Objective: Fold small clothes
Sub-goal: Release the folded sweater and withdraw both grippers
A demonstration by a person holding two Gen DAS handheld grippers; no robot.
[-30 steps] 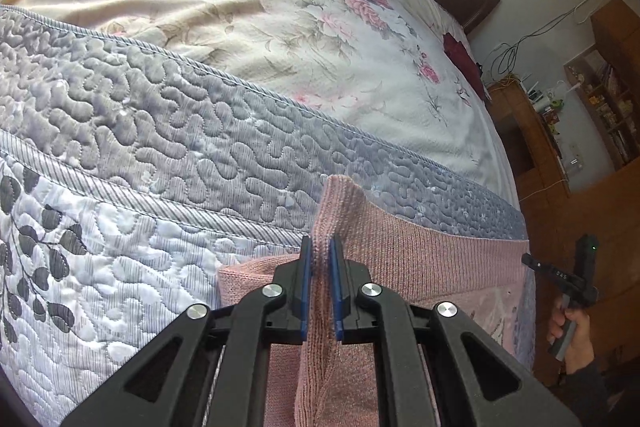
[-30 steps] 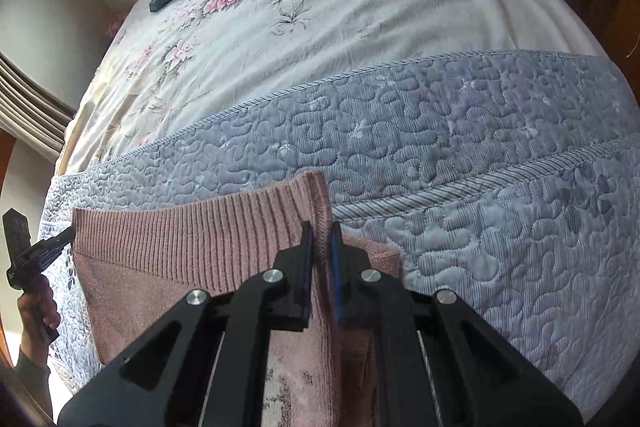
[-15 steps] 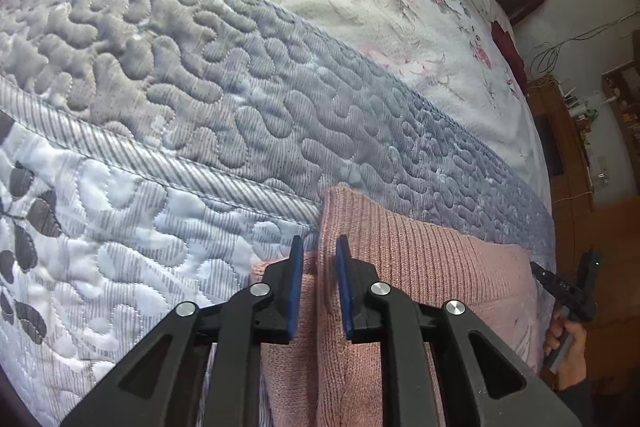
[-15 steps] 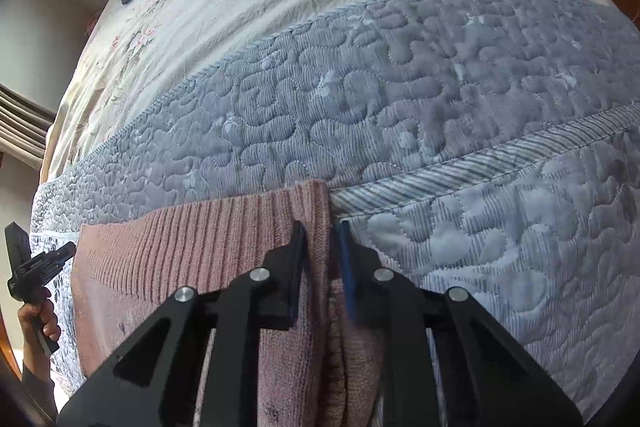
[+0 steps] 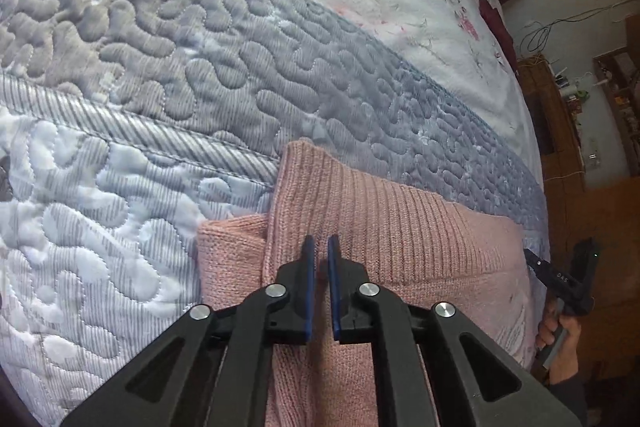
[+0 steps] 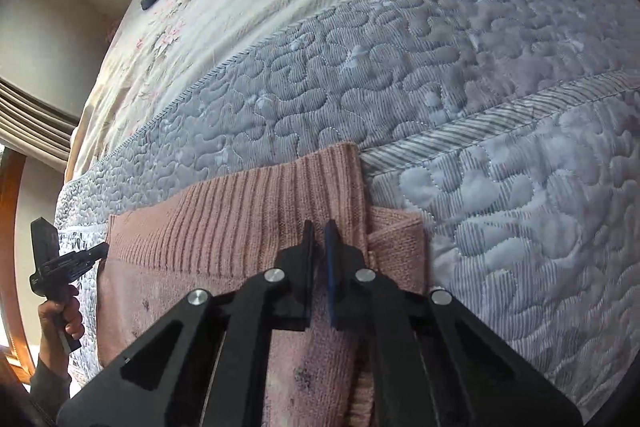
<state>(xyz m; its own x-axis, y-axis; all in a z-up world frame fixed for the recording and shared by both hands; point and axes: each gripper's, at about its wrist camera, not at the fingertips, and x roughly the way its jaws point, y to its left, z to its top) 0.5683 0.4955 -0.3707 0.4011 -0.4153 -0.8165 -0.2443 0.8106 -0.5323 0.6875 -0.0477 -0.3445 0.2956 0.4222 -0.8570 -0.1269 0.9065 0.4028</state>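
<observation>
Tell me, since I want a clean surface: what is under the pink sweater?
The pink sweater lies on the blue-grey quilted bedspread, which shows all around it. Whatever is directly beneath the knit is covered.

Left gripper (image 5: 320,247) with black angular linkage arms, silver round screws, thin blue pads (image 5: 307,279), right gripper (image 6: 320,231) built alike, dark grey sleeve (image 6: 50,385) at the wrist

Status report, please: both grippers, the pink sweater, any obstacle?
Left gripper and right gripper each shut on pink sweater, near ribbed hem corners. Sweater folded on grey quilt. Nothing in the way.
</observation>
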